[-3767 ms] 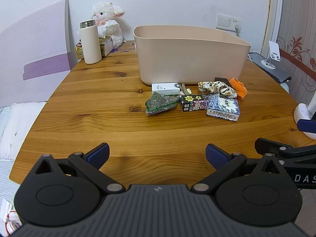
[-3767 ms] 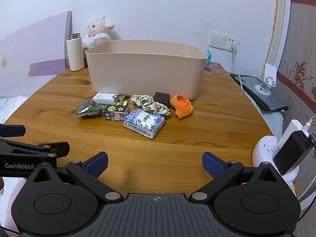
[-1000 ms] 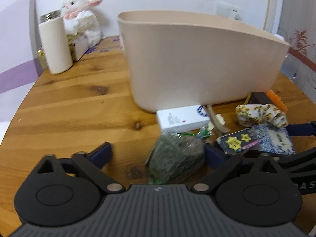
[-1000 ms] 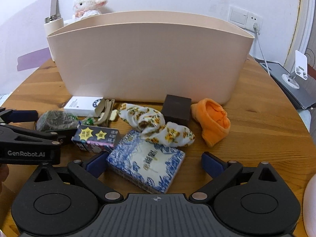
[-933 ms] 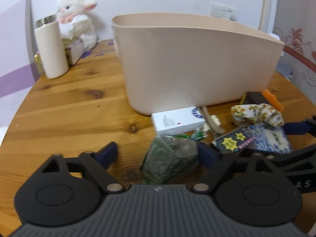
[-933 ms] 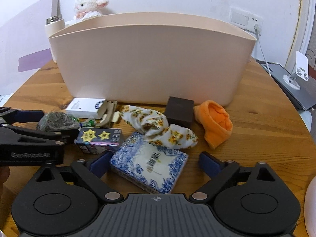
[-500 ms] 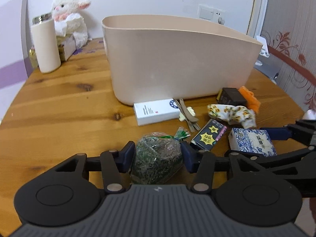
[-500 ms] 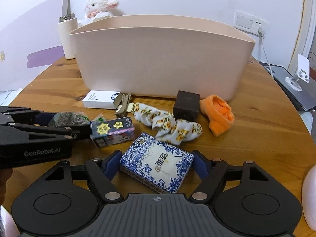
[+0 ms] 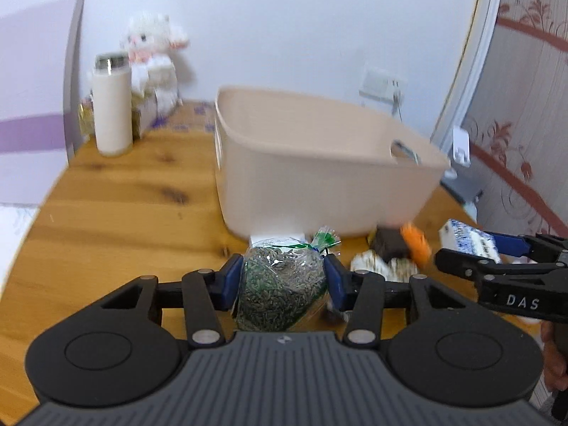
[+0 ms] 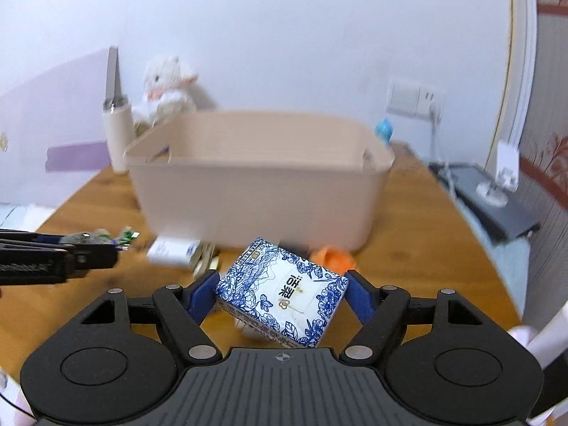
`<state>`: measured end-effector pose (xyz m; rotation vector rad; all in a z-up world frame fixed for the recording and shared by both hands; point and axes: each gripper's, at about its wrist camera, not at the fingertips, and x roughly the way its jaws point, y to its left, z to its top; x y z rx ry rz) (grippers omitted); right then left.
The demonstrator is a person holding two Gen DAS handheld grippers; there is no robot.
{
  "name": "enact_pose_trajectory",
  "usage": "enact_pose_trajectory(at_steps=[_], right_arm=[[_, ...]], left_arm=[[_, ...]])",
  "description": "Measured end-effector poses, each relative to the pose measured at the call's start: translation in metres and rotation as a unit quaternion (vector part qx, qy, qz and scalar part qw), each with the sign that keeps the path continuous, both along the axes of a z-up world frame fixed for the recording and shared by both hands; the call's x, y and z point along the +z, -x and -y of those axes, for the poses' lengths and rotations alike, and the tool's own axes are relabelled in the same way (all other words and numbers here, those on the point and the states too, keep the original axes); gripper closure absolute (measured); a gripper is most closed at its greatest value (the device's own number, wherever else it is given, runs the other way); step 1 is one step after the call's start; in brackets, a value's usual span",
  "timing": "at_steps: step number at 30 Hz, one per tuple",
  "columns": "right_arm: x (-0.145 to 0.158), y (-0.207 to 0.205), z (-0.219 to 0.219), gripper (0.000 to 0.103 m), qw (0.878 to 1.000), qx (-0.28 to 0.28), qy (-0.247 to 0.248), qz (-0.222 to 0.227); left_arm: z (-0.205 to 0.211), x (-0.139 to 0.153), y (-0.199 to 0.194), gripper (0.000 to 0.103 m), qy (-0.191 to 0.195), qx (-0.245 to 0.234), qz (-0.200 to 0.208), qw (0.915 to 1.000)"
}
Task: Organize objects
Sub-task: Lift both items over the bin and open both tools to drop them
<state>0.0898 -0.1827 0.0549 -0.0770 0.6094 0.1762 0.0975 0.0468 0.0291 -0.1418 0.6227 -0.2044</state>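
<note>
Two tongs each pinch one item: left tongs (image 9: 282,277) a seed bag (image 9: 280,284), right tongs (image 10: 282,293) a blue-patterned pack (image 10: 282,293); one beige bin (image 10: 255,181); desk (image 9: 117,209) clutter blurs.

We see a round wooden table (image 9: 117,213) carrying a beige plastic bin (image 9: 319,181). Just in front of the bin lie a white box (image 10: 170,250), a dark brown box (image 9: 388,245), an orange cloth (image 10: 335,257) and a floral scrunchie (image 9: 376,264). At the table's far left corner stand a cream thermos (image 9: 110,120) and a white plush lamb (image 9: 152,56).
</note>
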Motion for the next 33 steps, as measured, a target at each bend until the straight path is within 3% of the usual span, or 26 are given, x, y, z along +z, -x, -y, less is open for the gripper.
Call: enact_pose_trajectory(at_steps=[7, 11, 15, 20, 25, 29, 33], right_arm=[[0.034, -0.029, 0.006, 0.029, 0.997, -0.008, 0.029, 0.071], [0.048, -0.053, 0.009, 0.029, 0.995, -0.011, 0.029, 0.091], [0.052, -0.082, 0.007, 0.029, 0.995, -0.011, 0.035, 0.095], [0.047, -0.124, 0.005, 0.029, 0.996, -0.014, 0.036, 0.076], [0.033, -0.158, 0.002, 0.029, 0.998, -0.010, 0.049, 0.039], [0.017, -0.172, -0.003, 0.029, 0.998, 0.000, 0.059, 0.005], [0.005, -0.179, -0.007, 0.028, 0.997, 0.001, 0.077, -0.019]], left_arm=[[0.010, 0.048, -0.022, 0.052, -0.017, -0.001, 0.067, 0.9976], [0.019, 0.065, -0.051, 0.052, -0.032, 0.002, 0.083, 0.9960], [0.039, 0.070, -0.086, 0.052, -0.083, 0.005, 0.087, 0.9927], [0.061, 0.060, -0.132, 0.052, -0.093, -0.004, 0.056, 0.9941], [0.071, 0.029, -0.168, 0.052, -0.106, -0.003, 0.006, 0.9943], [0.073, 0.008, -0.183, 0.052, -0.111, 0.002, -0.026, 0.9935], [0.071, 0.009, -0.184, 0.050, -0.111, 0.007, -0.033, 0.9933]])
